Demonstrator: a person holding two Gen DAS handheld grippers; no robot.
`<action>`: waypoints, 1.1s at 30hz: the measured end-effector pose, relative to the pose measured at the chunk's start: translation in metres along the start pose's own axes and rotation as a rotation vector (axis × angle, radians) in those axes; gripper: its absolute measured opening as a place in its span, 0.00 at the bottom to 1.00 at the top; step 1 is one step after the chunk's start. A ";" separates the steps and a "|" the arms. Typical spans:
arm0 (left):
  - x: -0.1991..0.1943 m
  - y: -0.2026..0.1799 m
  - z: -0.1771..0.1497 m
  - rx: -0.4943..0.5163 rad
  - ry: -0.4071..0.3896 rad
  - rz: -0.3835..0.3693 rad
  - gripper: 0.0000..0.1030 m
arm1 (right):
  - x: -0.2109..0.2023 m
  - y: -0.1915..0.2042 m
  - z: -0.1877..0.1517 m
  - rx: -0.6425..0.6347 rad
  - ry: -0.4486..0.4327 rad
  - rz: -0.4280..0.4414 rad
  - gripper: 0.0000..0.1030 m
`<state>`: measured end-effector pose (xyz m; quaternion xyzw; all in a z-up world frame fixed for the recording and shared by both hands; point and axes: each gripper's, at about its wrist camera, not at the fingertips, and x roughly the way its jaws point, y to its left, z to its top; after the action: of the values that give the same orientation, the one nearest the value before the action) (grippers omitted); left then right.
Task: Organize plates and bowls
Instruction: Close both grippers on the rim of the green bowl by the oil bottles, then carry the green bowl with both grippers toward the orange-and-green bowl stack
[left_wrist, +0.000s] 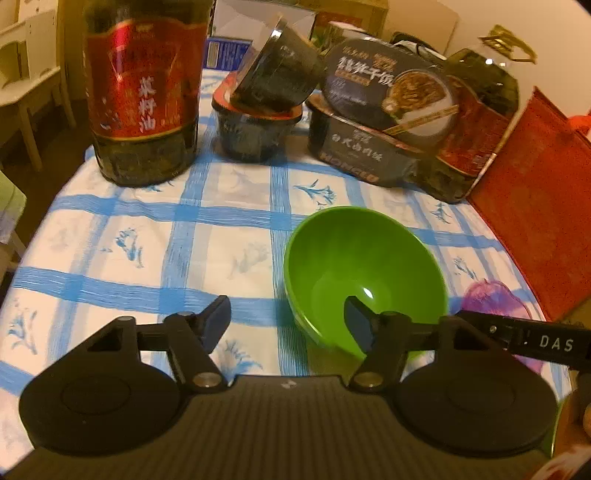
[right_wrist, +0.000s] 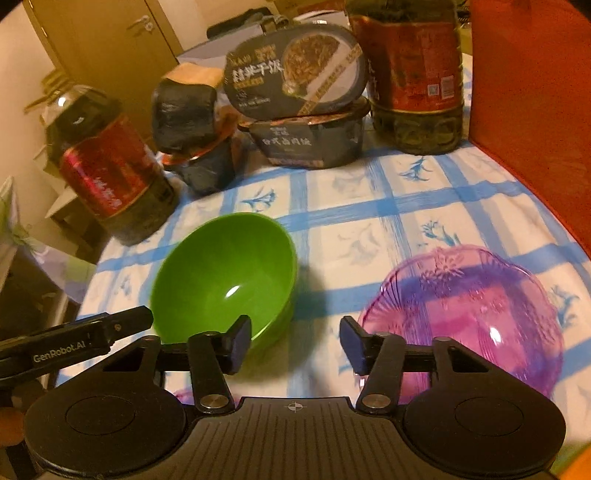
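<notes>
Left gripper: jaws apart, empty; green bowl upright, ahead-right.
Right gripper: jaws apart, empty; purple dish upright, right.
Bench: bare cloth ahead.

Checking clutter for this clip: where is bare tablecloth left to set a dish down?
Free: the checked tablecloth between the oil jug and the green plastic bowl; also behind the translucent purple dish. Crowded: the back row of black meal boxes.
</notes>
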<state>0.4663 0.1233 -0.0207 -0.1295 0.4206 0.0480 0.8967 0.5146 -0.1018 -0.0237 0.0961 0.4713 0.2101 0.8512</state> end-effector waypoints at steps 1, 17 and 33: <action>0.006 0.001 0.002 -0.002 0.001 -0.005 0.57 | 0.006 -0.002 0.003 0.007 0.009 0.012 0.46; 0.045 -0.007 0.007 0.046 0.079 -0.007 0.13 | 0.049 0.005 0.009 -0.001 0.058 0.020 0.18; -0.008 -0.028 0.002 0.066 0.071 -0.020 0.11 | -0.004 0.008 -0.009 -0.012 0.045 0.016 0.16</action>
<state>0.4679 0.0969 -0.0077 -0.1058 0.4523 0.0205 0.8853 0.5028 -0.0969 -0.0224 0.0899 0.4883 0.2219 0.8392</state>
